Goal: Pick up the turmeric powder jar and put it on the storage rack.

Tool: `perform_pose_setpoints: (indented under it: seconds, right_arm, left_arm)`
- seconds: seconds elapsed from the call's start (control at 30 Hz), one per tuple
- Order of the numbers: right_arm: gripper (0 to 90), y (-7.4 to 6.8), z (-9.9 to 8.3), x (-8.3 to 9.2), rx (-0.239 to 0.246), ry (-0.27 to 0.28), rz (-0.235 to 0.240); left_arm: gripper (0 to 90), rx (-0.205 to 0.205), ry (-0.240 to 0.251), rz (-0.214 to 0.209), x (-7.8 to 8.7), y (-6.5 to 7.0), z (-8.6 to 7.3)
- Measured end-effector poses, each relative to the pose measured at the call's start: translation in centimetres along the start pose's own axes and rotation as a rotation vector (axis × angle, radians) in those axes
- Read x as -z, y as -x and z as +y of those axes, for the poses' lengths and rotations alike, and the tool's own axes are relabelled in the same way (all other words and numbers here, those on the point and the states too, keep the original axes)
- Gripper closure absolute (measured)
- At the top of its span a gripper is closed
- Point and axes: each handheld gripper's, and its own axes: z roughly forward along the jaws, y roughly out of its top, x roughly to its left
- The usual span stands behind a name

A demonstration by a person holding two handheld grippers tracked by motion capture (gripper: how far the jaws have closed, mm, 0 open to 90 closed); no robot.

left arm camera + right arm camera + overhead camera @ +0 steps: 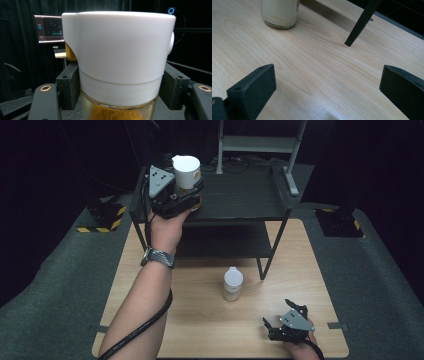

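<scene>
My left gripper (187, 190) is shut on a glass spice jar (186, 174) with a white cap, holding it upright at the front left corner of the black shelf's top level (240, 195). In the left gripper view the jar (120, 67) stands between both black pads, amber contents showing under the cap. A second white-capped jar (233, 283) with pale contents stands on the wooden table (190, 320). My right gripper (277, 315) rests low at the table's front right, jaws wide apart with nothing between them. Its own view shows the pale jar's base (279, 13) ahead.
The black two-level shelf stands at the back of the table; one of its legs (359, 23) comes down near the pale jar. A metal frame (260, 145) rises behind the shelf. A lit monitor (48, 28) glows in the dark background. Grey carpet surrounds the table.
</scene>
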Motion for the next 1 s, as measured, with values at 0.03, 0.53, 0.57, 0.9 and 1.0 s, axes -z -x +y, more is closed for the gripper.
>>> perform_pose_setpoints:
  seconds: [0.03, 0.53, 0.57, 0.9, 1.0]
  right_arm:
    - [0.0, 0.0, 0.0, 0.0, 0.0, 0.0, 0.0]
    - [0.0, 0.0, 0.0, 0.0, -0.001, 0.001, 0.003]
    - [0.0, 0.0, 0.0, 0.0, 0.0, 0.001, 0.003]
    - [0.0, 0.0, 0.0, 0.0, 0.0, 0.002, 0.003]
    - [0.0, 0.0, 0.0, 0.0, 0.004, 0.002, 0.001]
  left_arm:
    - [30.2, 0.001, 0.0, 0.001, 0.0, 0.0, 0.0]
    - [29.4, -0.006, -0.004, 0.009, -0.2, 0.1, 0.0]
    - [28.4, -0.007, -0.005, 0.013, -0.2, 0.2, 0.0]
    - [2.4, -0.007, -0.006, 0.036, 0.2, 1.0, -0.1]
    - [0.4, -0.007, 0.002, 0.025, 0.6, 1.1, -0.2]
